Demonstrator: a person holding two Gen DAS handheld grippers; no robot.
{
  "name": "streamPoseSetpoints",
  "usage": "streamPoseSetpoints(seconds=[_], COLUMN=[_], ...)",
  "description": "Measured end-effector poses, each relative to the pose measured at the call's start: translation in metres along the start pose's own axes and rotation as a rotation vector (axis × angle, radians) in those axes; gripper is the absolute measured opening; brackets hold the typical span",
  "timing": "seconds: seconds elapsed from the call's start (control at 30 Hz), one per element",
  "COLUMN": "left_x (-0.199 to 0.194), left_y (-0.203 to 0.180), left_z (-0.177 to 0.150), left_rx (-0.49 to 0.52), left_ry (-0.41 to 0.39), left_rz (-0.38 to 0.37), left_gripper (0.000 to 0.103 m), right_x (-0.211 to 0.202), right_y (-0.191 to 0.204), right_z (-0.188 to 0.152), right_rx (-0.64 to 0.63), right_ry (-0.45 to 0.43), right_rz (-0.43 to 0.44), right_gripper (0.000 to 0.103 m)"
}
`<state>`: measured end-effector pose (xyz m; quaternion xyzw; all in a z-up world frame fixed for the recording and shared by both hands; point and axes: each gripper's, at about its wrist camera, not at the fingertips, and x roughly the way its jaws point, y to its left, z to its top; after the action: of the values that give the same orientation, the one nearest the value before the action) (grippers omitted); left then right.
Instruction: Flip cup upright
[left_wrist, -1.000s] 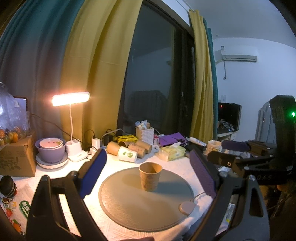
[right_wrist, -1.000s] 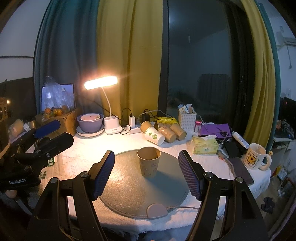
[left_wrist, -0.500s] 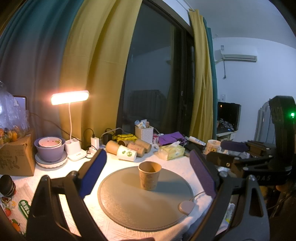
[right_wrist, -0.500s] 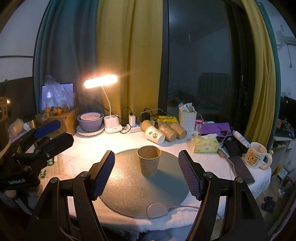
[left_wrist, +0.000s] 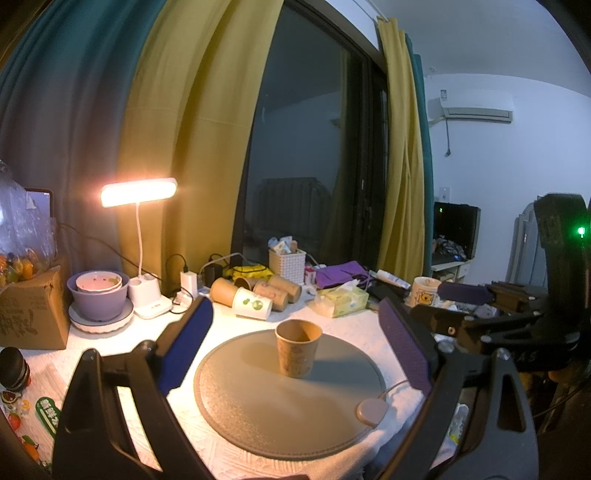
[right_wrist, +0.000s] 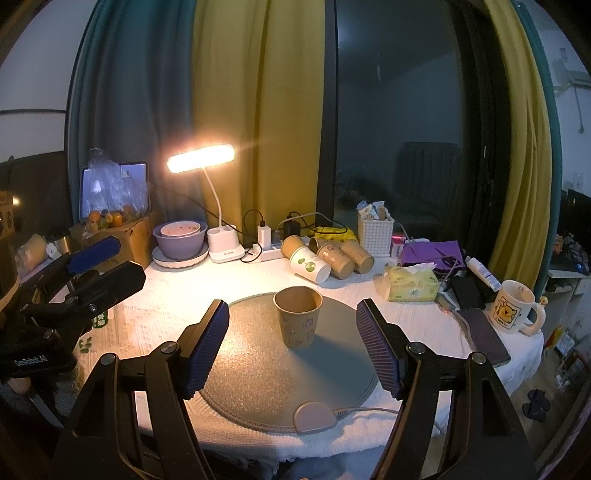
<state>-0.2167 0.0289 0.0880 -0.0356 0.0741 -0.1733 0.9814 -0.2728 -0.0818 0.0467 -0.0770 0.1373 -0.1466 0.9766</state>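
- Yellow and teal curtains (right_wrist: 255, 110) hang either side of a dark window behind a table (right_wrist: 173, 291) covered in a white textured cloth, lit warmly by a small desk lamp (right_wrist: 201, 158) at the back.
- On the near middle of the table lies a round grey mat (left_wrist: 258, 402), with a small pale controller and its cord at the mat's near edge.
- The brown paper cup (left_wrist: 298, 348) stands upright on the far half of that mat, mouth up, nothing touching it; in the right wrist view the cup (right_wrist: 297, 316) sits between the two blue pads but beyond them.
- The left gripper (left_wrist: 295, 350) is held back from the cup with its fingers spread wide, holding nothing.
- The right gripper (right_wrist: 291, 347) is likewise wide apart and empty, its pads short of the cup.
- Behind the mat, a cluster of other paper cups (right_wrist: 325, 258) lies on its side near a white power strip.
- Further left are a purple bowl (right_wrist: 180, 242) on a plate and a cardboard box (right_wrist: 125, 236) with fruit on top.
- To the right sit a tissue pack (right_wrist: 412, 284), a white lattice basket (right_wrist: 375, 234), purple cloth, a dark phone and a white mug (right_wrist: 515, 306) with a bear print near the table's edge.
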Motion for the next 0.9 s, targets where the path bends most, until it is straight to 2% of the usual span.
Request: streamPoseSetpoints(seconds=[0.9], left_x=[0.0003], left_y=[0.0006], left_z=[0.0011], left_rx=[-0.002], left_ry=[0.001], left_rz=[0.000], left_gripper=[0.092], right_x=[0.0021], right_y=[0.0010], right_z=[-0.0021], right_rx=[0.001], right_ry=[0.007], right_rz=[0.000], right_gripper=[0.075])
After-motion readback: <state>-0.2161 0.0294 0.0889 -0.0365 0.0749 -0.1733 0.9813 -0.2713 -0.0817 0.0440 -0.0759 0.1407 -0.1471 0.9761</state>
